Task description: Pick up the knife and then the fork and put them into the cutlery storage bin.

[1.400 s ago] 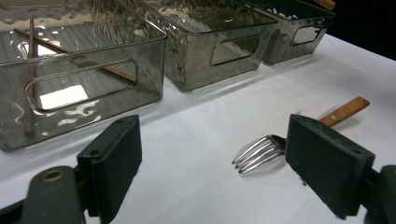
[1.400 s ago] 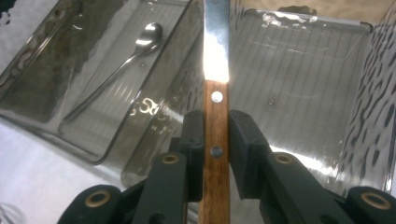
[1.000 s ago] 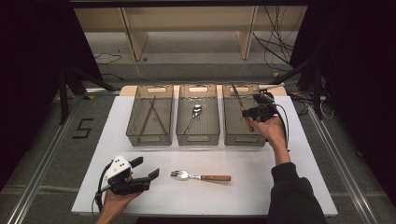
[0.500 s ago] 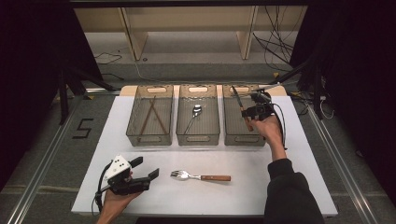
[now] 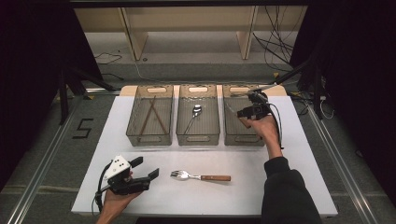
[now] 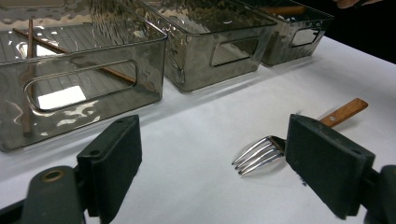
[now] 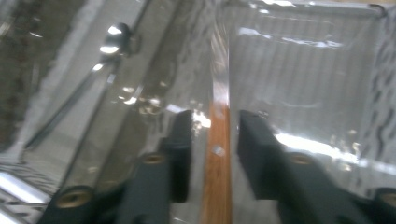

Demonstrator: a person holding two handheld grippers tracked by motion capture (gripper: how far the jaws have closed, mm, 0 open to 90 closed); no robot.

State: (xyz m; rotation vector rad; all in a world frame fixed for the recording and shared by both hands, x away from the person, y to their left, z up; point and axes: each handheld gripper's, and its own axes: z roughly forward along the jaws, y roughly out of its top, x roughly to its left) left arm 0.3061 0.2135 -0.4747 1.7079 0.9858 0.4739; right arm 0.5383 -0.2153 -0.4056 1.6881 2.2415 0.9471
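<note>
The right gripper (image 5: 243,113) is hanging over the right-hand bin (image 5: 243,137); its jaws have just been opening, and a wooden-handled utensil (image 7: 217,154) is lying loose between them, inside that bin; the left gripper (image 5: 147,169) is resting wide open on the table (image 5: 299,177), with the fork (image 6: 261,151) lying between its jaws, untouched.

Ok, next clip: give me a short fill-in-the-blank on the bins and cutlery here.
1. The fork lying on the white table has a ____ handle.
2. The middle bin holds a ____.
3. The left bin holds two wooden ____.
4. The left gripper has its jaws ____.

Missing words: wooden; spoon; chopsticks; open
</note>
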